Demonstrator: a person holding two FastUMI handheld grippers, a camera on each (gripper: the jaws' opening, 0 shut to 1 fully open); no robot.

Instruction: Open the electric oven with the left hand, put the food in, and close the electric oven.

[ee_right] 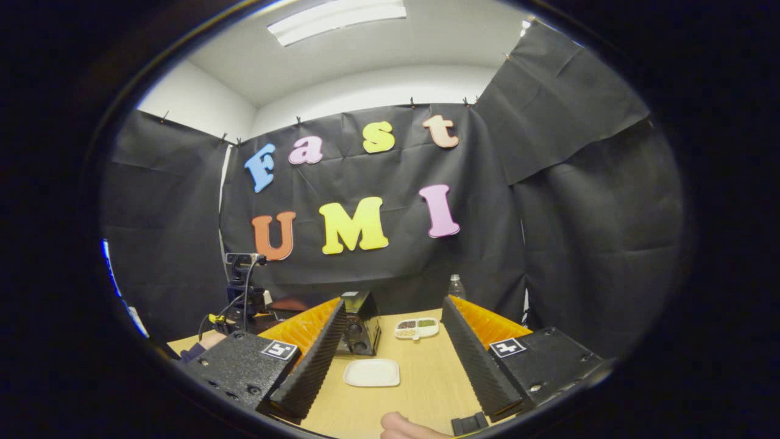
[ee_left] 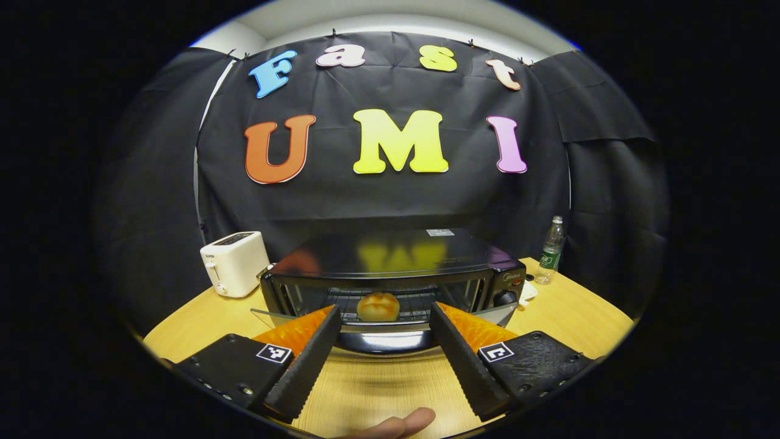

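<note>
Your left gripper [ee_left: 382, 320] has its fingers spread wide and holds nothing; it points straight at the oven [ee_left: 393, 274], which sits dead ahead on the table [ee_left: 585, 317]. The oven's door [ee_left: 384, 338] hangs dropped open toward you, its long axis running side to side across the gap between your fingers, and its front edge lies just beyond the fingertips, not touching them. One bun [ee_left: 378, 306] rests on the rack inside, near the middle of the cavity, so the food looks to be in and closing the door is likely what remains. That move turns on getting under or behind that front edge and lifting it up and away from you; the left gripper is by far the nearer one for it. Your right gripper [ee_right: 393, 332] is also open wide and empty, held off to the side, where the oven [ee_right: 359, 329] shows end-on, well apart from its fingers. Between those fingers lie one empty white plate [ee_right: 372, 372] and, farther off, one small divided dish [ee_right: 416, 328]. Count otherwise: one oven, one bun, one toaster [ee_left: 234, 263] to the left of the oven, one bottle [ee_left: 551, 251] to its right.
</note>
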